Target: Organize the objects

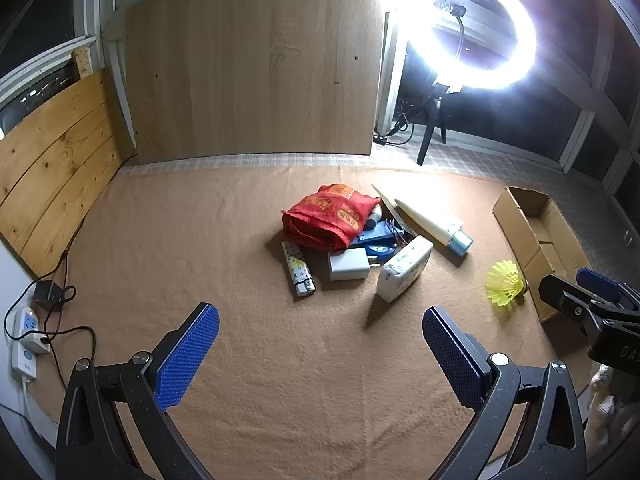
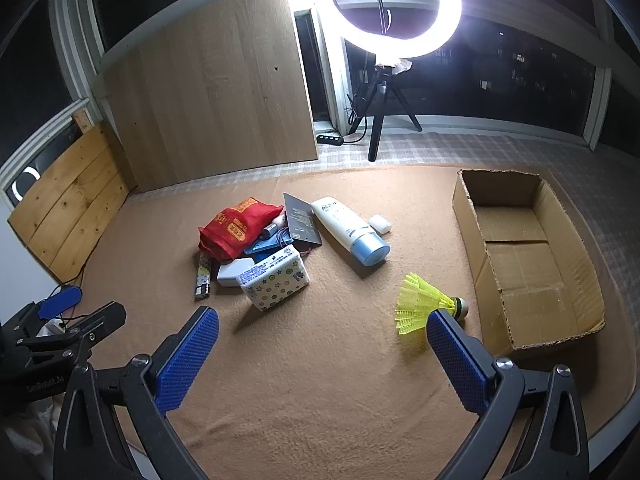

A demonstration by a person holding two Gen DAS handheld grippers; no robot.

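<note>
Yellow shuttlecock (image 2: 424, 304) just beyond the open right claw (image 2: 322, 334)

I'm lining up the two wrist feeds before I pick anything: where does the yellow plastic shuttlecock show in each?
Left wrist view: yellow plastic shuttlecock lies at the right, just left of the open brown cardboard box.
Right wrist view: it lies right of centre, just past the right gripper's right-hand fingertip.
Shared landmark: the cardboard box, standing just to its right in both views.

Ring light (image 2: 394, 8) on tripod (image 2: 378, 120) — wooden boards (image 1: 252, 64)
</note>
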